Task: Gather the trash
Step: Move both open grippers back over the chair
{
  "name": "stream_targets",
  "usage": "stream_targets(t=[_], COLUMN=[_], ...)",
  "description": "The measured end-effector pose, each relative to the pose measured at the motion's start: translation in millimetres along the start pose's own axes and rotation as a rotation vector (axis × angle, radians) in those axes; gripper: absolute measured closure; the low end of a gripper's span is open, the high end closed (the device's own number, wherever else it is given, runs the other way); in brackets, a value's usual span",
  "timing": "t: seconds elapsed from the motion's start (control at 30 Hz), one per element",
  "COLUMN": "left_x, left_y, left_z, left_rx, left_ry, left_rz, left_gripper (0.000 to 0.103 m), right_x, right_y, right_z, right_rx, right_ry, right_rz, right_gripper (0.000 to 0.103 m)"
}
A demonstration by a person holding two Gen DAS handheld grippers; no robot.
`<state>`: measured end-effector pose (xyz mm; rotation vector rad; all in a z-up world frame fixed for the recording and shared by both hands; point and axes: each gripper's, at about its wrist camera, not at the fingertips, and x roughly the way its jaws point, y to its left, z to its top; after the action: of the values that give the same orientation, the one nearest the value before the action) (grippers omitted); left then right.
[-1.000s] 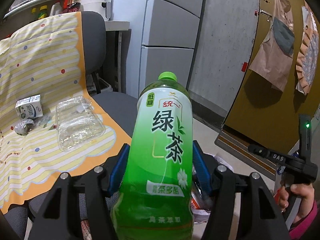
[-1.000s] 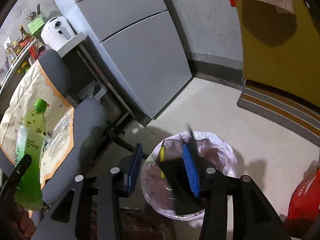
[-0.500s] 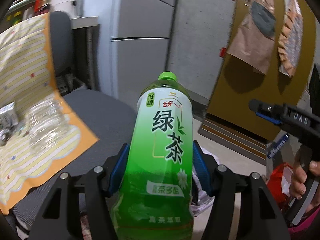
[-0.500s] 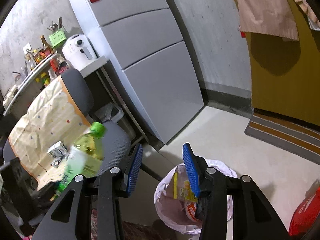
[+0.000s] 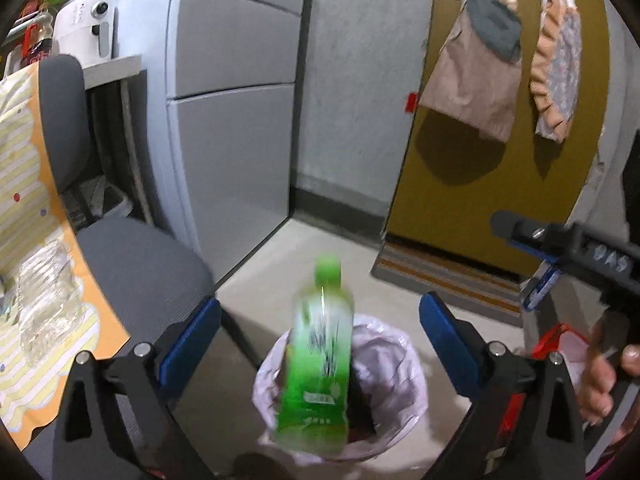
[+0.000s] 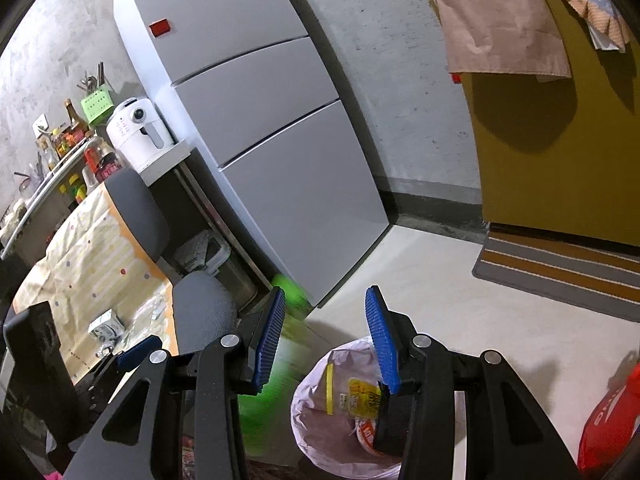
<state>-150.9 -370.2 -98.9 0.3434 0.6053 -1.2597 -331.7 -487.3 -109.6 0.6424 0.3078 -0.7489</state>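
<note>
Below my left gripper [image 5: 320, 344] sits the bin [image 5: 404, 364]; its jaws have just sprung wide, and the green bottle [image 5: 320, 364], blurred, hangs free between them above it. My right gripper [image 6: 326, 340] stands half-spread, empty.

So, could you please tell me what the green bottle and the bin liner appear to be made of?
Bottle: probably thin clear plastic with a glossy printed label and green screw cap; light shines through it, though it is blurred. Bin liner: thin, pale, translucent plastic film, crinkled and slightly shiny.
</note>
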Motion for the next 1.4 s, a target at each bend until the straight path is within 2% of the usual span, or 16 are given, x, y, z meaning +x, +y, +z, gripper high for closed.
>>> stream_targets(t=[0.3,0.67,0.93,1.23,1.4], left_x=[-41,-105,-148,-188,-190], left_y=[59,138,216,304,344], left_z=[-26,-64,-90,-89,-77], left_rx=[-0.053,-0.190,-0.319,-0.439,-0.454], left_ry=[-0.015,-0.015,-0.023,-0.014,0.005], left_rz=[0.165,0.364,0.527,0.692,0.734], left_gripper=[0.006,0.006,0.006,0.006,0.006], right_x=[11,34,61,110,148], right_y=[40,152,237,320,362], right_z=[-9,-35,-54,-69,-73], right_rx=[-0.070,-0.255,-0.391,-0.512,-0.575], right_ry=[0.049,0.151,0.227,0.284,0.310], right_rz=[0.062,0.223,0.332,0.412,0.444], right_gripper=[0.059,0.059,0.059,0.059,0.059])
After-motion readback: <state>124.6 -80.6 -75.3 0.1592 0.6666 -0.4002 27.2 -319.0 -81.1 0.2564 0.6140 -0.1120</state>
